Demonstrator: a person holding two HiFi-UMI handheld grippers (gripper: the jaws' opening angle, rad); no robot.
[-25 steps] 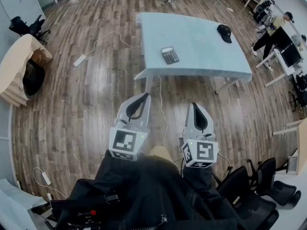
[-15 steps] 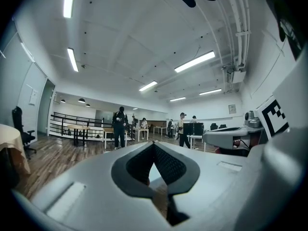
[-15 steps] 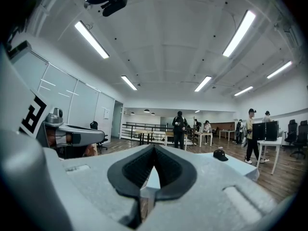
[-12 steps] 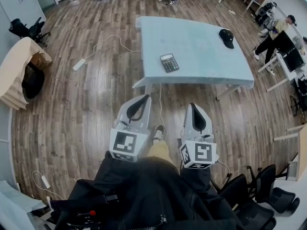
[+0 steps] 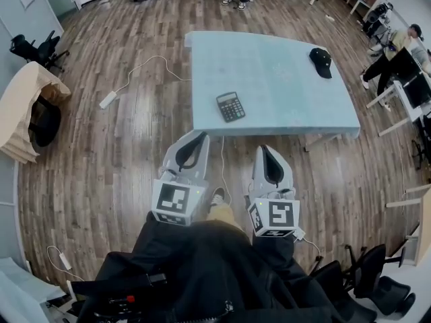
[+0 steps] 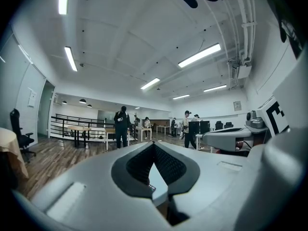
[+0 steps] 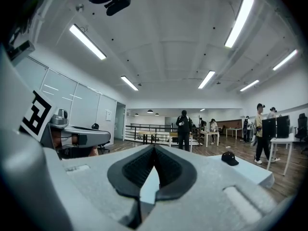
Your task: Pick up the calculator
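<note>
- Holds left gripper (image 5: 199, 136) and right gripper (image 5: 264, 151) level, side by side, short of table (image 5: 283, 29): likely approach.
- Shows both claws pinched shut, empty; opening probably waits for reach.
- Finds calculator (image 5: 230, 106) flat near table's front edge, handy from here.

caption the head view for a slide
Left gripper and right gripper, both shut and empty, short of the table bearing a calculator and cap.

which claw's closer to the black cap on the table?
Right. The right claw is short of the table, cap ahead and to its right. The left claw is farther left, also short of the table.
</note>
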